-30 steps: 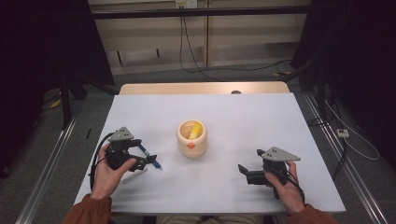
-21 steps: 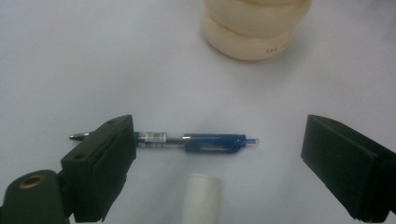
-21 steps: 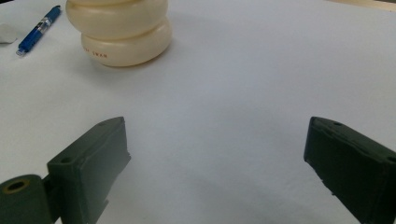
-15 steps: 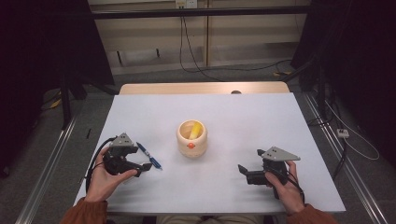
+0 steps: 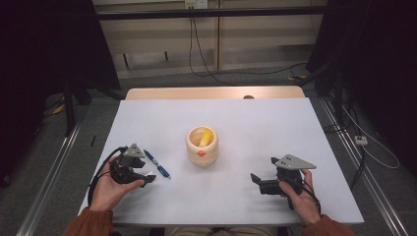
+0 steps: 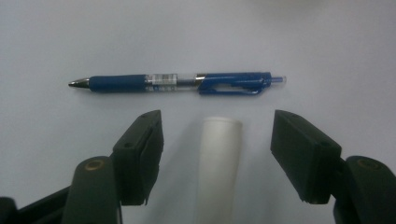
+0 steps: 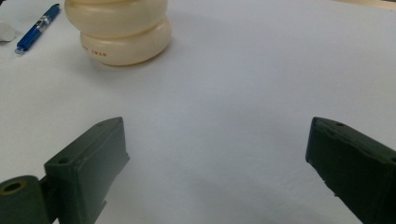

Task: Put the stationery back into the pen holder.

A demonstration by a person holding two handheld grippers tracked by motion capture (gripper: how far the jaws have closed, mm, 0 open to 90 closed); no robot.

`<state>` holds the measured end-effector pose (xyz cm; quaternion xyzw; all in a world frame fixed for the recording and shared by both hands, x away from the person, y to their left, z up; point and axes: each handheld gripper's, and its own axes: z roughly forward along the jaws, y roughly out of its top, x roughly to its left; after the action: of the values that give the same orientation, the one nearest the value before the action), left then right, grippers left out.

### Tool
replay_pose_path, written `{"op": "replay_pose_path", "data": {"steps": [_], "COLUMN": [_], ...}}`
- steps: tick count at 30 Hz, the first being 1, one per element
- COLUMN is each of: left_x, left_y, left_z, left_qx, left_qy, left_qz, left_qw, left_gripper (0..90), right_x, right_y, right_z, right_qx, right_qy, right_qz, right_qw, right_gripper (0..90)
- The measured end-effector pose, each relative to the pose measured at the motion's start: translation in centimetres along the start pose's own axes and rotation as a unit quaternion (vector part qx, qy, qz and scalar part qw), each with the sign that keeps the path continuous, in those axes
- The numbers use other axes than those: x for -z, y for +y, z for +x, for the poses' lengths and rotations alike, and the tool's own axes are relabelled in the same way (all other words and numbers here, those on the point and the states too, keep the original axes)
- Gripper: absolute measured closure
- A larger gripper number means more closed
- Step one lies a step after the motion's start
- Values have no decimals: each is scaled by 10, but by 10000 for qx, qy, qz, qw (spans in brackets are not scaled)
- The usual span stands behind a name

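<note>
A blue pen [image 6: 177, 83] lies flat on the white table, crosswise just beyond my left gripper [image 6: 217, 119]. A white cylinder [image 6: 218, 158] lies lengthwise between that gripper's jaws. The jaws have just been closing, but a gap still shows on each side of the cylinder, so the pads do not touch it. In the high view the left gripper [image 5: 146, 172] sits at the near left with the pen [image 5: 157, 163] to its right. My right gripper [image 5: 258, 183] rests at the near right, open wide with nothing between its fingers [image 7: 93, 158].
A cream, ribbed cup [image 5: 202, 145] with something yellow inside stands at the table's middle, also seen as the cup [image 7: 119, 32] from the right gripper. The table [image 5: 255, 123] ends in a wooden strip at the back. Cables lie on the floor beyond.
The left gripper has drawn back a little toward the near edge, so more of the pen shows beside it. The right gripper and the cup have not moved.
</note>
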<state>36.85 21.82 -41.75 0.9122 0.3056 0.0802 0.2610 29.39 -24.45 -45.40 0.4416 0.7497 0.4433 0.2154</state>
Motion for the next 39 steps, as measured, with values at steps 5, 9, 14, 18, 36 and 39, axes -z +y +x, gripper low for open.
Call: {"op": "replay_pose_path", "data": {"steps": [5,9,14,18,36,39], "left_x": [-7,-10,-13,-16,-19,-17], "left_y": [0,1,2,3,4,2], "left_z": [-1,-3,-2,-3,1,2], "left_qx": [-57,-80,-118,-217,-73,-9], "left_qy": [-30,1,-30,23,-126,-112], "left_qz": [269,373,500,547,632,539], "left_qw": [9996,9993,9987,9983,9979,9985], "left_gripper": [433,507,565,600,673,673], "right_x": [0,0,0,0,0,0], "right_y": [0,0,0,0,0,0], "right_z": [1,1,1,1,1,1], "right_qx": [7,3,35,33,52,51], "right_qy": [3,0,-13,-7,-13,-13], "right_qz": [-3,11,-3,4,0,-3], "right_qw": [10000,10000,10000,10000,10000,10000], "right_gripper": [48,48,49,48,49,49]}}
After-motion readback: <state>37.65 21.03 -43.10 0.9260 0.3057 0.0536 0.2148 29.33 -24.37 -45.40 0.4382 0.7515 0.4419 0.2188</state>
